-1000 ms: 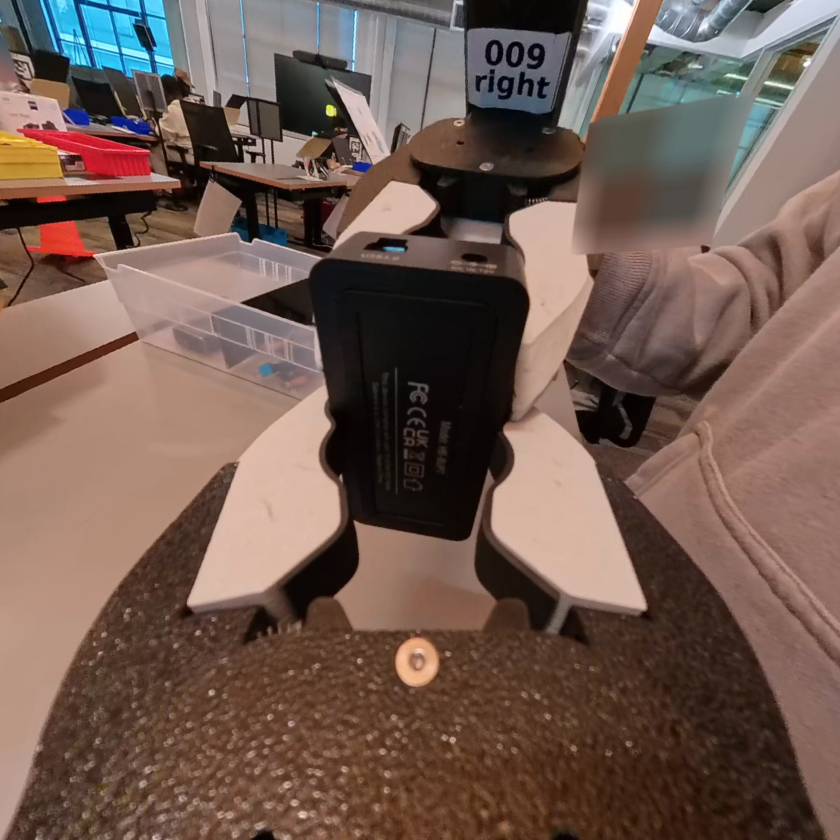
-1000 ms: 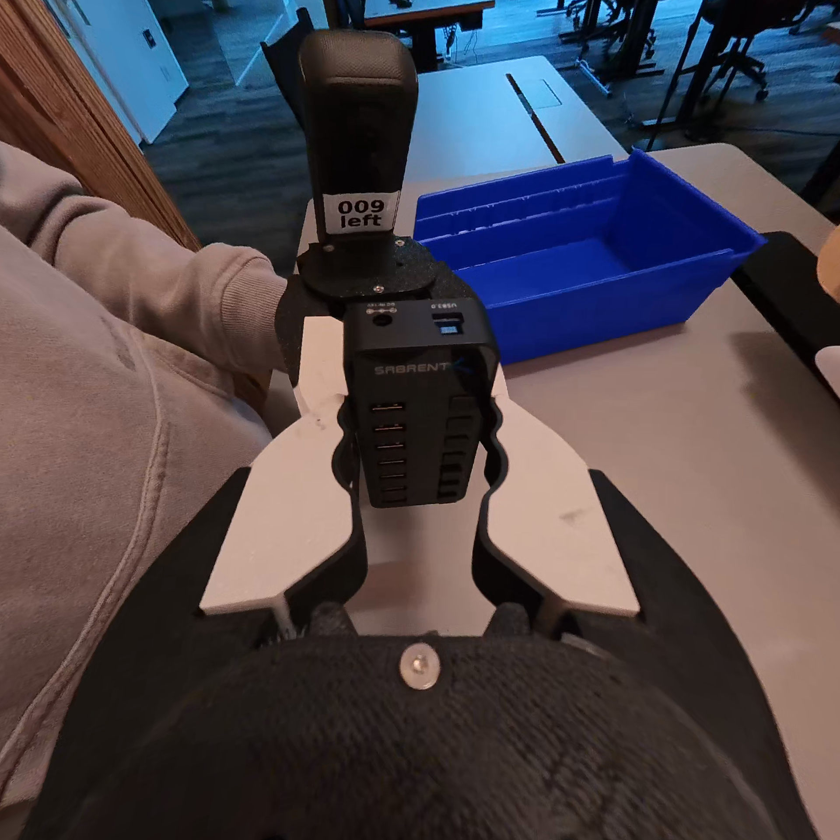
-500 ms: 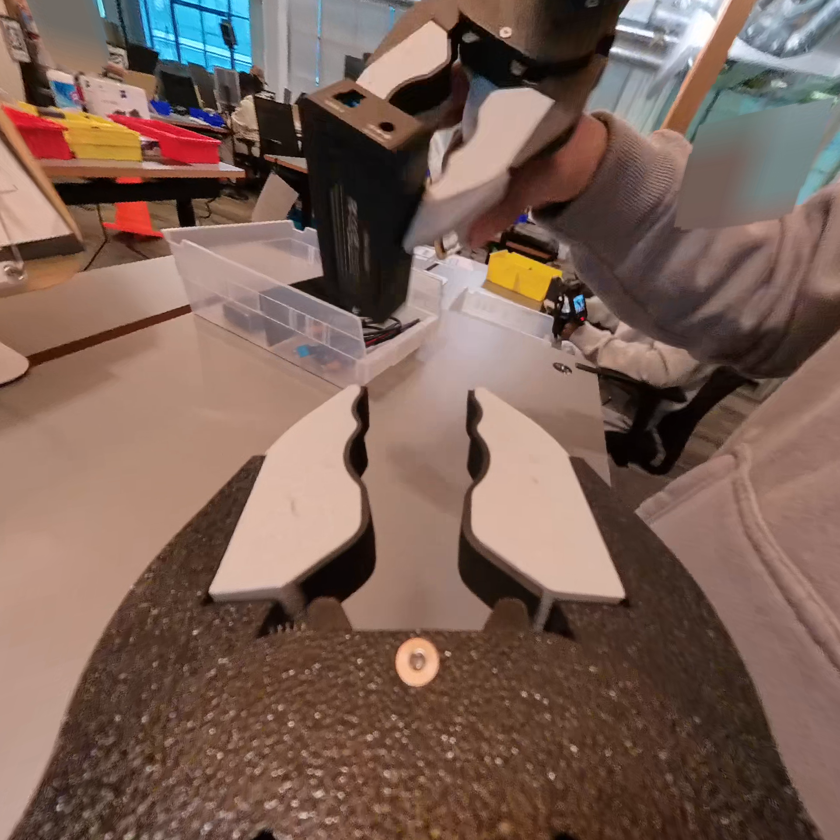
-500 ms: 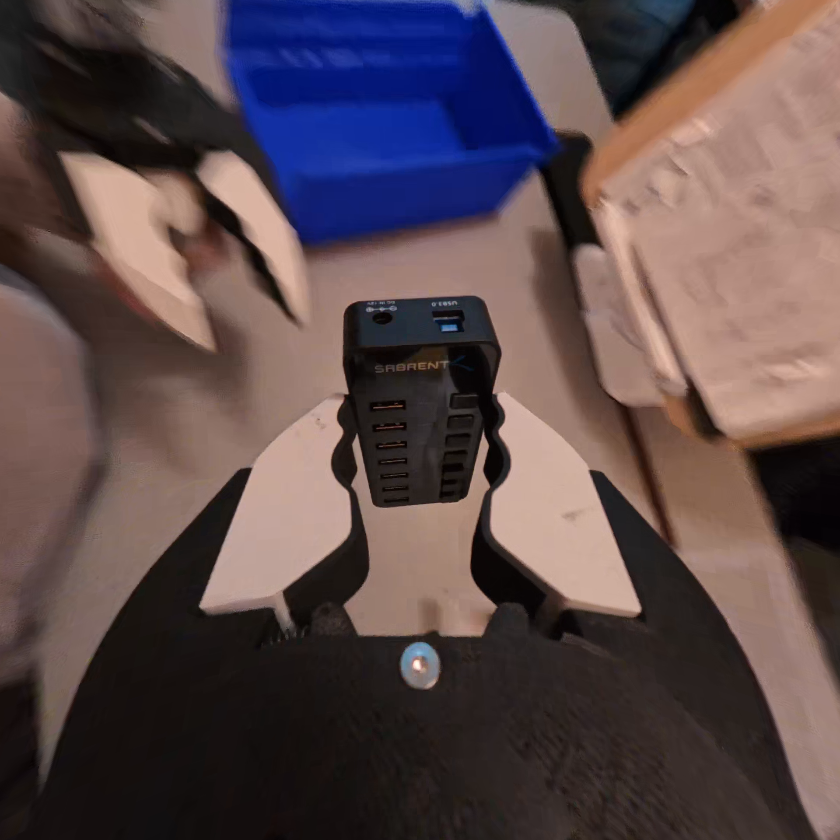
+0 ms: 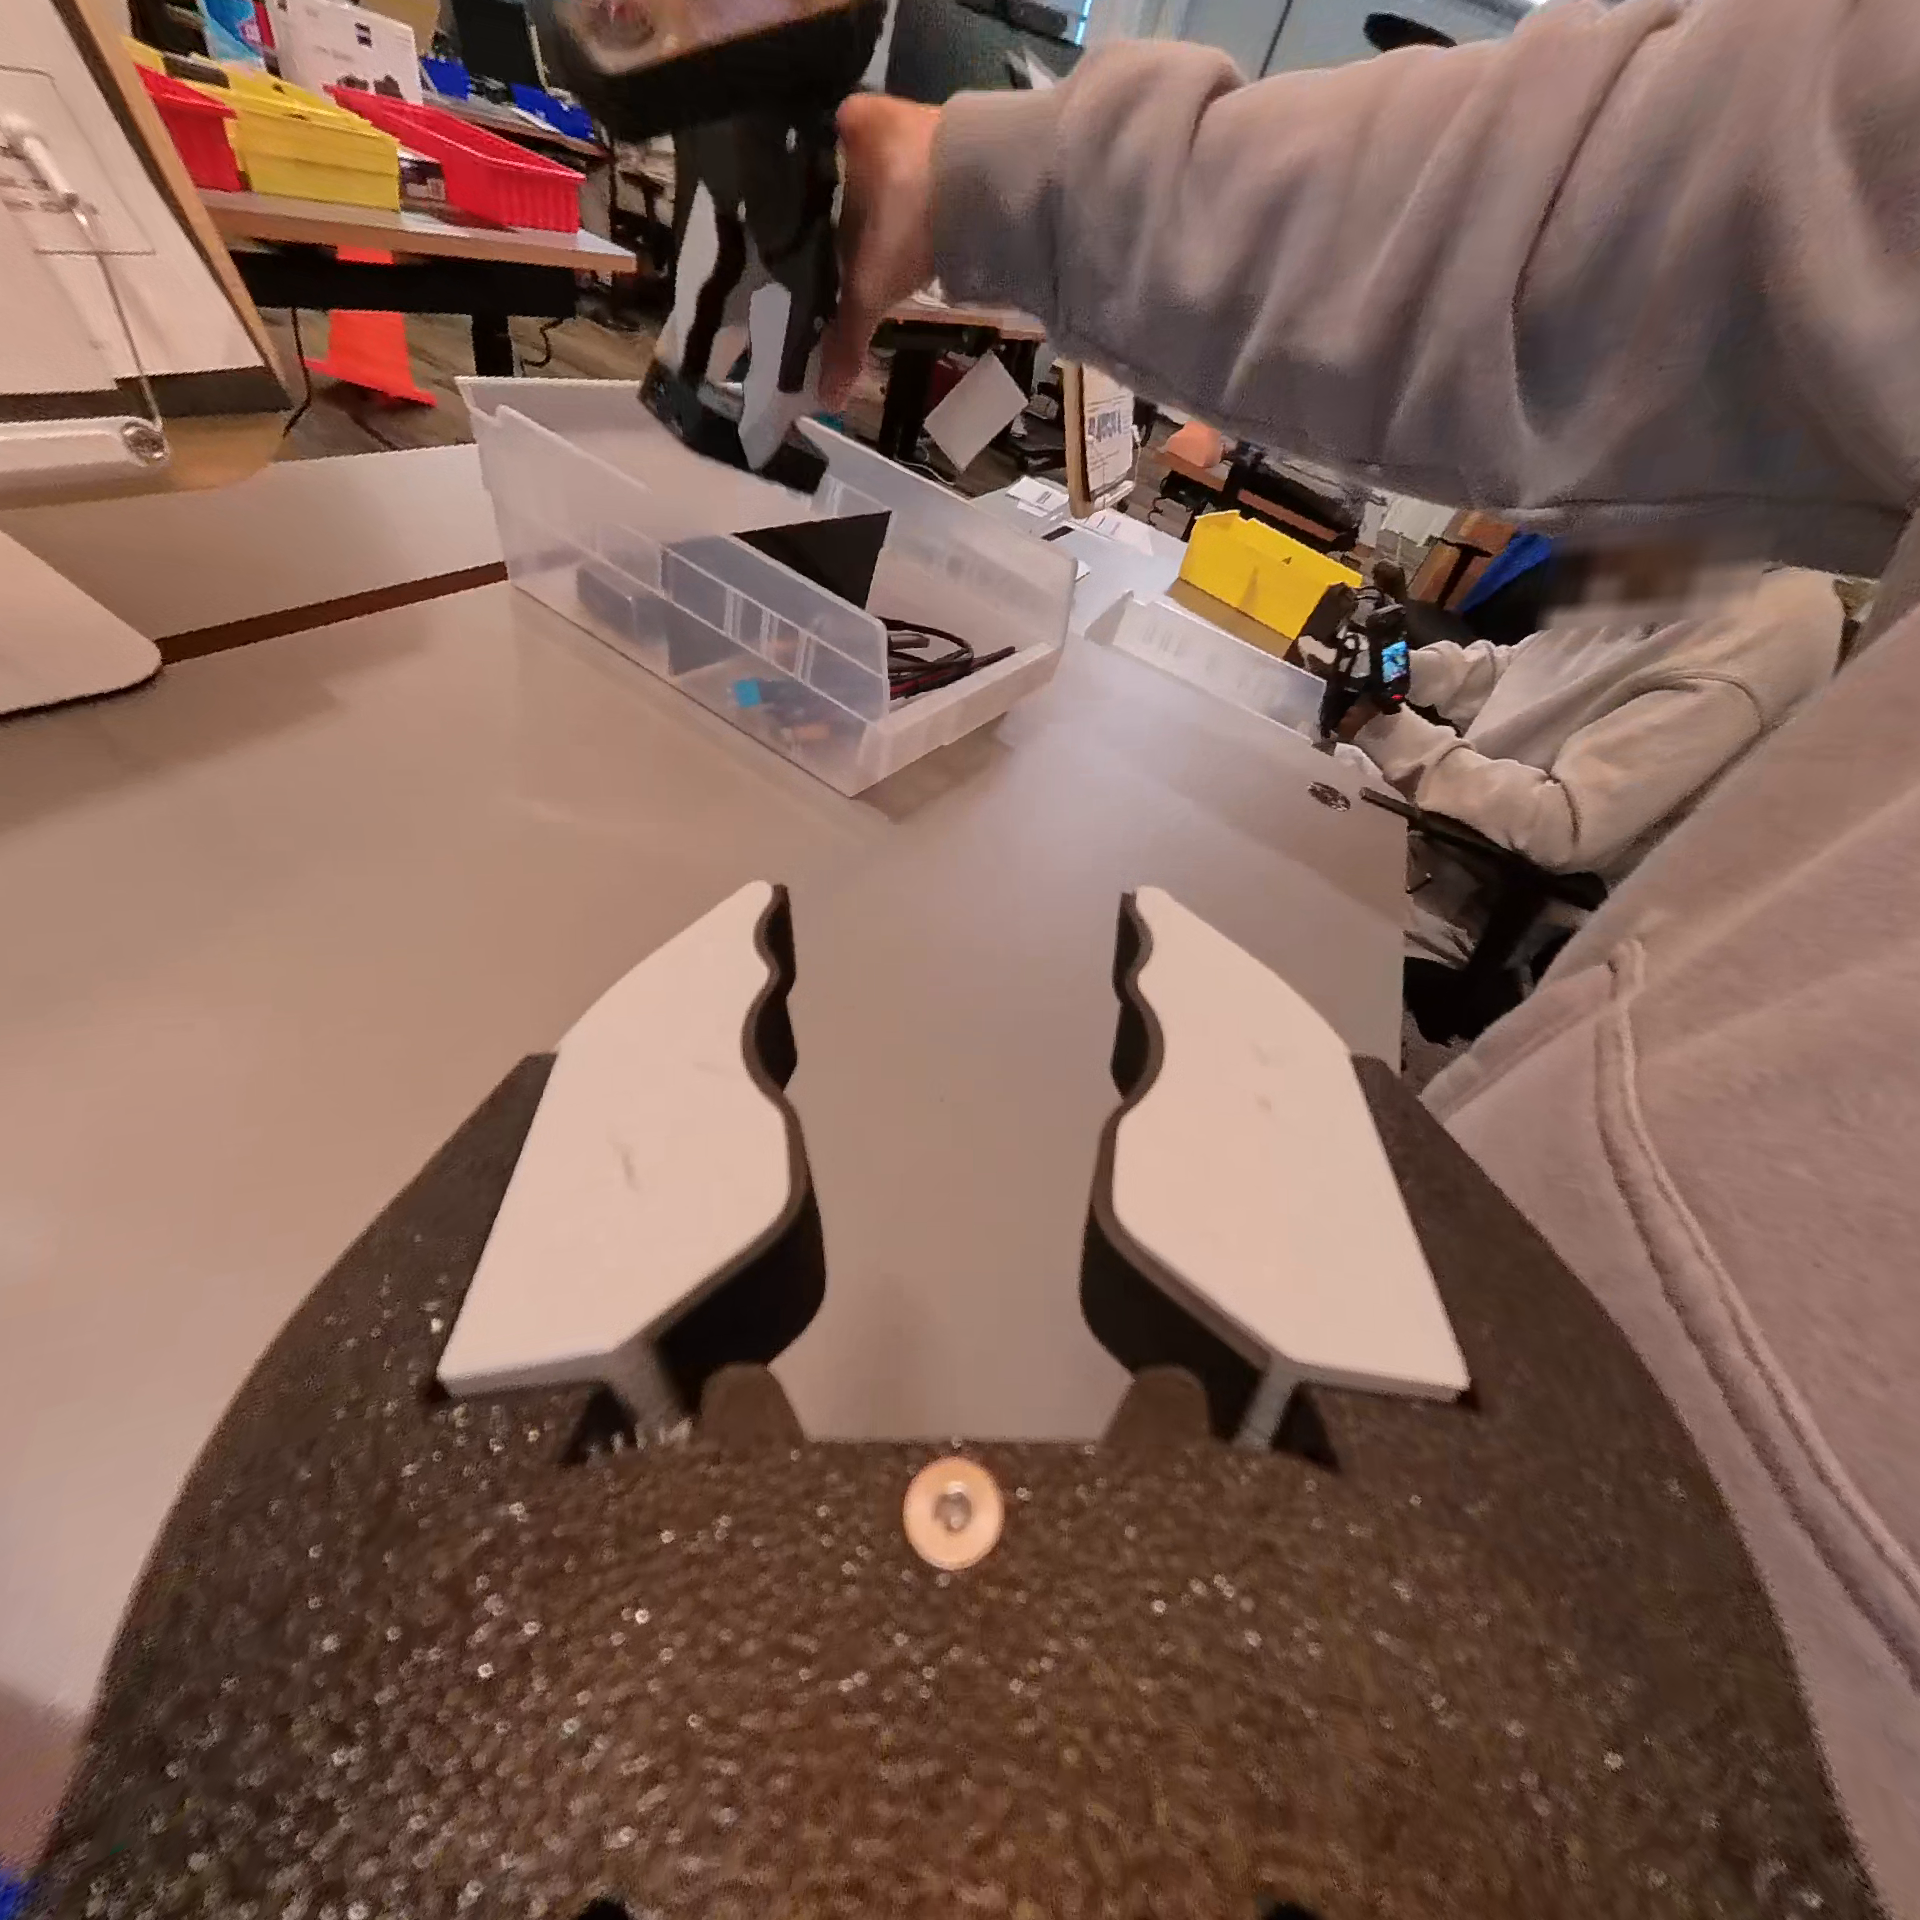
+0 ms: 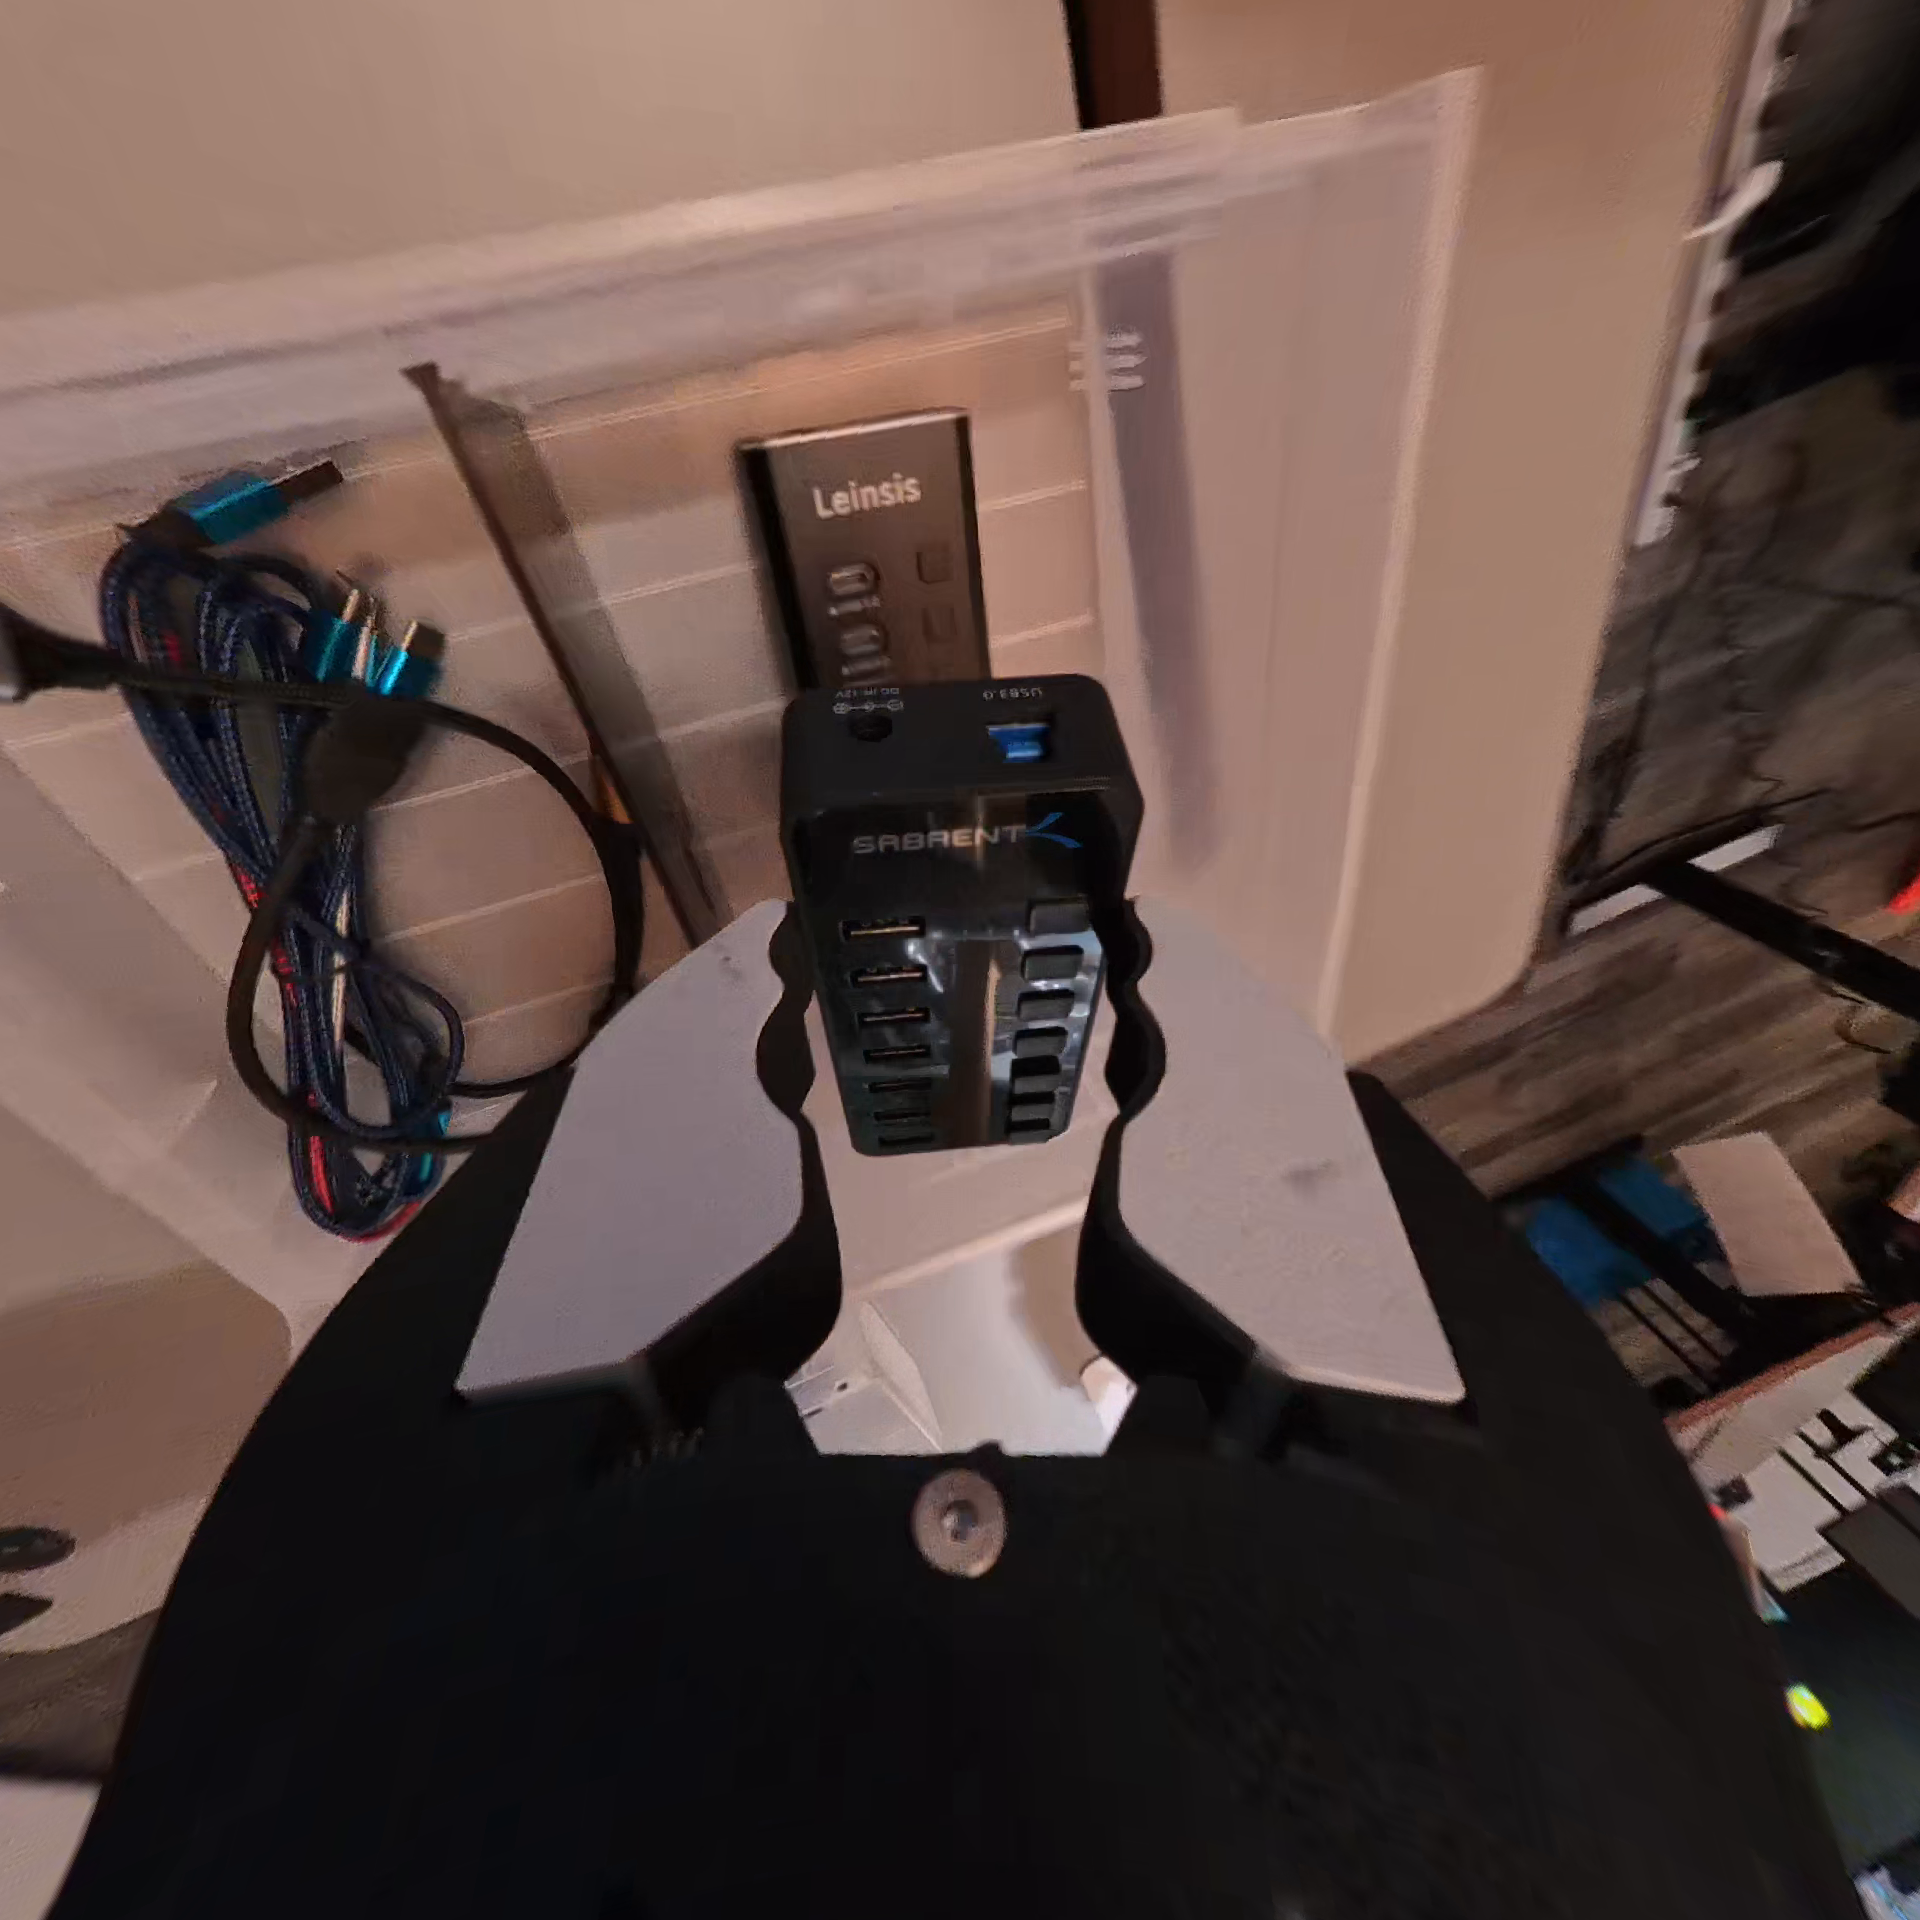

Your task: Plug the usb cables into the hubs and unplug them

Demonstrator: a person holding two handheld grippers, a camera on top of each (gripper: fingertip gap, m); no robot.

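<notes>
My right gripper [image 6: 958, 925] is shut on a black multi-port USB hub [image 6: 961, 914] and holds it over the clear plastic bin [image 6: 1288, 436]. In the bin lie a second, slim dark hub [image 6: 873, 551] in the right compartment and a bundle of braided blue and black USB cables [image 6: 322, 831] in the left one. My left gripper [image 5: 951, 914] is open and empty low over the grey table [image 5: 312, 883]. In the left wrist view the right gripper [image 5: 753, 343] hangs over the far end of the clear bin [image 5: 935, 717] with the hub [image 5: 707, 416] in it.
A dark divider [image 6: 561, 644] splits the bin. A person's grey sleeve [image 5: 1403, 229] reaches across above the table. A white stand base [image 5: 62, 634] sits at the left. Red and yellow bins [image 5: 312, 145] stand on a far desk. Another person [image 5: 1600, 717] sits beyond the table's right edge.
The left gripper let go of the hub and opened. The right gripper carried the hub away from the blue bin, across the table, to above the clear bin.
</notes>
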